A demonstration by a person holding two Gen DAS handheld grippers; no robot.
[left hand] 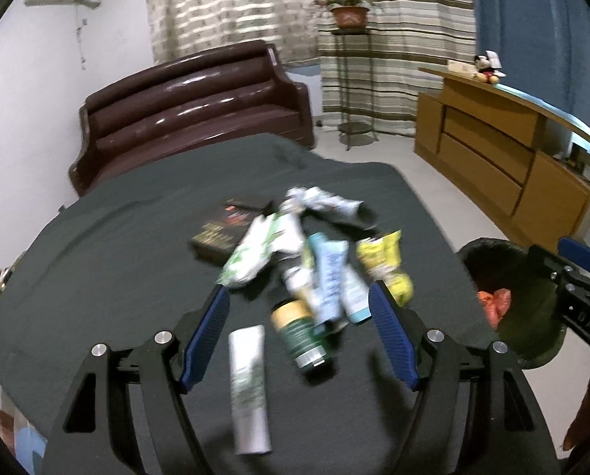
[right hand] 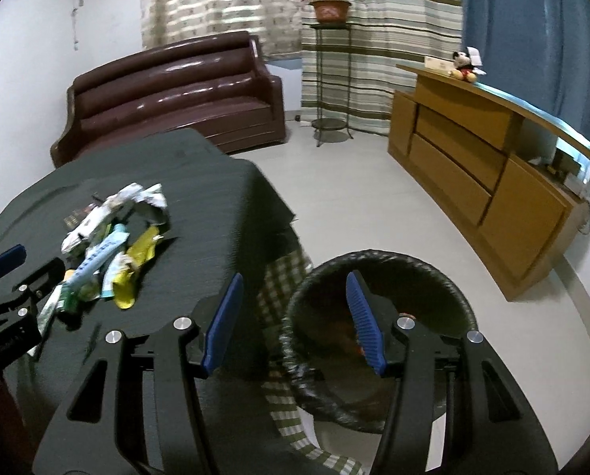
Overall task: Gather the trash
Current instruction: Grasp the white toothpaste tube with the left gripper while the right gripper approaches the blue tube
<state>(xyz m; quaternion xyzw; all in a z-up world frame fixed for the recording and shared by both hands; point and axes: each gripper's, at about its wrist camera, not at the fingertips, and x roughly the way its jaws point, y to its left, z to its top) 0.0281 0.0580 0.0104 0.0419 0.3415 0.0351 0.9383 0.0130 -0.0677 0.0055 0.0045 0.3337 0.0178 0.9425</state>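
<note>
A pile of trash lies on the dark-covered table (left hand: 97, 277): a white-green tube (left hand: 249, 388), a green bottle with a tan cap (left hand: 301, 332), a blue-white tube (left hand: 330, 277), a yellow wrapper (left hand: 386, 265), a white-green pouch (left hand: 263, 249) and a dark box (left hand: 227, 225). My left gripper (left hand: 299, 297) is open above the near end of the pile, empty. My right gripper (right hand: 293, 281) is open and empty over the rim of the dark bin (right hand: 433, 273). The pile also shows in the right wrist view (right hand: 113, 245). An orange scrap (left hand: 493, 303) lies in the bin (left hand: 532, 336).
A brown sofa (left hand: 192, 111) stands behind the table. A wooden cabinet (right hand: 485, 174) runs along the right wall, with a plant stand (right hand: 330, 79) by the curtains. A checked cloth (right hand: 283, 277) hangs between table and bin. Pale floor (right hand: 354, 198) lies beyond.
</note>
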